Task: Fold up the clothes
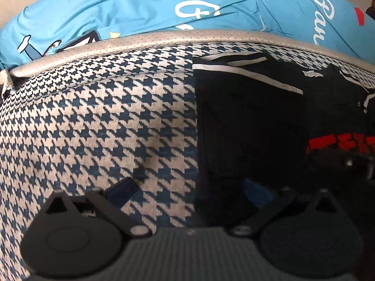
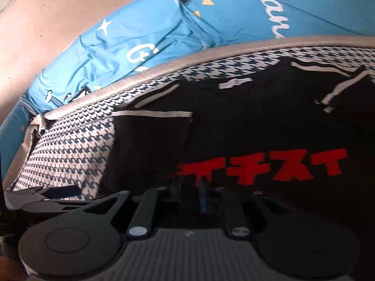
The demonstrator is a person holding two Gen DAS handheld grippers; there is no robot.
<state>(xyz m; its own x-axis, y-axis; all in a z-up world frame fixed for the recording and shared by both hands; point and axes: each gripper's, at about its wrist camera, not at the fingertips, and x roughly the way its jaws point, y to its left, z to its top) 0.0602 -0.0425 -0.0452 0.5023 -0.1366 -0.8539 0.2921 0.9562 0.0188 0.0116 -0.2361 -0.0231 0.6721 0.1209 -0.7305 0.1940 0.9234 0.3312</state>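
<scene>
A black T-shirt (image 2: pixel 257 126) with white-striped sleeve trim and red printed characters (image 2: pixel 262 166) lies spread on a houndstooth-patterned cushion (image 1: pixel 93 121), whose far edge is bound by a grey perforated piping (image 1: pixel 140 39). Beyond the piping lies blue printed bedding (image 1: pixel 140 7) with white script lettering and small yellow triangles. No container appears in either view.

Left wrist view: the left gripper (image 1: pixel 189 194) hangs low over the cushion at the garment's left side edge. Its jaws are spread wide. The left finger (image 1: pixel 119 187) is over bare houndstooth fabric, and the right finger (image 1: pixel 257 192), showing a blue pad, is over the black cloth, so the shirt's edge runs between them. Nothing is clasped. Only the left end of the red print is visible here, at the right border. The sleeve's white band (image 1: pixel 246 75) lies beyond the jaws, near the piping.

Right wrist view: the right gripper (image 2: pixel 189 187) is low over the chest area of the shirt, just below the red characters. Its jaws stand close together, with a blue pad visible between dark fingers. Whether they pinch a fold of the black cloth cannot be told, since the fabric there is too dark. This view alone shows the full red print, a white neck label (image 2: pixel 234 83), the second sleeve's trim (image 2: pixel 339 91) at far right, and a tan floor or wall surface (image 2: pixel 58 23) beyond the bedding. The left gripper's finger enters at the lower left edge.
</scene>
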